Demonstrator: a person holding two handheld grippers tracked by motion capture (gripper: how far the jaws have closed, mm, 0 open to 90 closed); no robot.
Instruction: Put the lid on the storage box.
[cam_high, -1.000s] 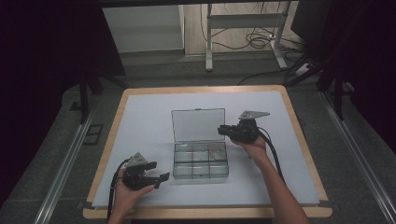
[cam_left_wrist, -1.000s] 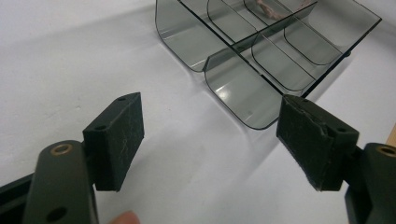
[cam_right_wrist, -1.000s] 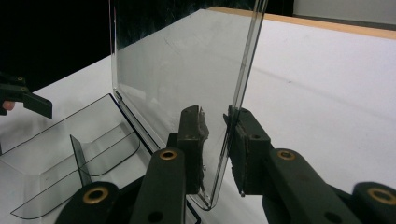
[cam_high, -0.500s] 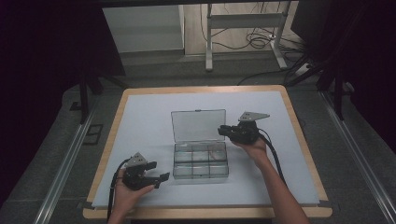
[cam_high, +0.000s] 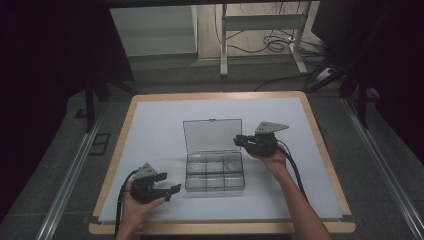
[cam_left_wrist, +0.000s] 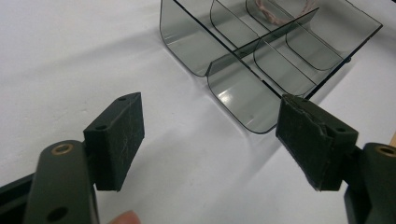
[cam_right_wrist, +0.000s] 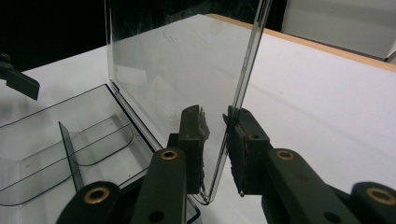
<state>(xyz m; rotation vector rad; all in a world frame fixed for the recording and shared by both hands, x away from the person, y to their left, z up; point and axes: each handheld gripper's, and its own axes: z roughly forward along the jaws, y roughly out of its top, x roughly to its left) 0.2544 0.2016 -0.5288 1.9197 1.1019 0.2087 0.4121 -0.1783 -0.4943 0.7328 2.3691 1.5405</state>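
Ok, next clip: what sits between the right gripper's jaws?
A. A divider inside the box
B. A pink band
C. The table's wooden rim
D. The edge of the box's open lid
D: in the right gripper view, the right gripper has one jaw on each side of the upright clear lid at its edge, while the box lies open below.
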